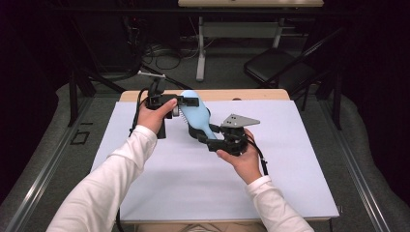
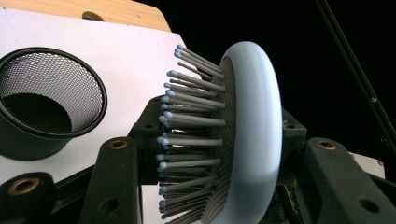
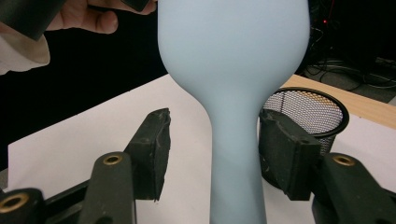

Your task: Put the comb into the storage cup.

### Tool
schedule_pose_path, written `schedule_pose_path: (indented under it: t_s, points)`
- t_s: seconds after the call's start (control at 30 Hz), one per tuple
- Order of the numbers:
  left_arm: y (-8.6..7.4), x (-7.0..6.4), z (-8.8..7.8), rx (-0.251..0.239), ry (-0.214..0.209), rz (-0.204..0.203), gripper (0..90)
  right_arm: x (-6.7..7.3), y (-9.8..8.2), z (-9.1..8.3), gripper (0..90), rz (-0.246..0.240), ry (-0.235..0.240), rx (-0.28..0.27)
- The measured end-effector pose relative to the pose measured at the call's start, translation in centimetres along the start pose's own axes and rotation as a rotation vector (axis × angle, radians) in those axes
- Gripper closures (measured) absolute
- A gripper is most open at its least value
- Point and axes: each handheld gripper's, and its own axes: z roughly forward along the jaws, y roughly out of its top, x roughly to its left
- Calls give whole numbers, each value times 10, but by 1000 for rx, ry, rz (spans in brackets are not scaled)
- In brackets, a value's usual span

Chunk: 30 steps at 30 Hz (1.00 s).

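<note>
High view: the left gripper [image 1: 186, 101] clamps the head of a pale blue hairbrush [image 1: 196, 116] above the white table [image 1: 193, 179]; the right gripper [image 1: 208, 137] sits at its handle.

Left gripper view: both pads press the head, one on the bristles, one on the back. A mesh cup [image 2: 44, 100] stands beyond.

Right gripper view: the jaws stand apart, the handle between them, untouched on the left and close against the right pad.

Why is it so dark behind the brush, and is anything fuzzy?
High view: bright white table sheet, room behind nearly black. Left gripper view: hairbrush bristles sharp against black; mesh cup clear. Right gripper view: the brush's pale blue back looks smooth and slightly soft up close; jaws sharp.
</note>
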Motion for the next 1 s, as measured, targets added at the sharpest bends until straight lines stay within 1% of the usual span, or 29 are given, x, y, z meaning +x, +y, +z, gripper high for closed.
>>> schedule_pose_path:
  t_s: [0.07,0.13,0.2,0.3,0.4,0.47,0.5,0.63,0.7,0.73,0.77,0.8,0.87,0.9,1.0]
  points:
    - [0,0,0,0,8,-2,501,-1,1,-1,410,5,-3,4]
    - [1,1,0,-2,14,5,501,-2,1,-1,410,11,-4,12]
    - [1,2,0,-5,17,0,501,-2,1,-1,404,26,0,25]
    - [2,3,0,-14,22,-7,501,-3,1,0,397,24,-2,33]
    - [2,5,0,-17,30,0,501,-3,1,0,392,26,-8,35]
    - [3,6,0,-17,27,-6,500,-4,1,-1,389,22,-18,34]
    - [3,6,0,-19,27,-2,501,-4,2,-1,389,22,-21,38]
    - [4,7,1,-23,33,-11,501,-4,2,-1,388,22,-23,44]
    - [5,9,0,-21,38,-1,501,-4,2,-1,385,24,-19,44]
    - [5,9,0,-24,43,-3,500,-5,2,-1,352,18,-29,33]
    - [5,10,0,-26,45,4,501,-5,2,-1,343,13,-49,30]
    - [5,10,0,-27,45,5,501,-6,3,-1,344,15,-50,32]
    - [6,11,0,-29,39,2,501,-7,3,-2,351,41,-29,36]
    - [6,11,0,-35,38,-11,501,-7,3,-2,351,38,-30,37]
    - [7,12,0,-41,50,3,501,-6,2,-2,351,30,-32,35]
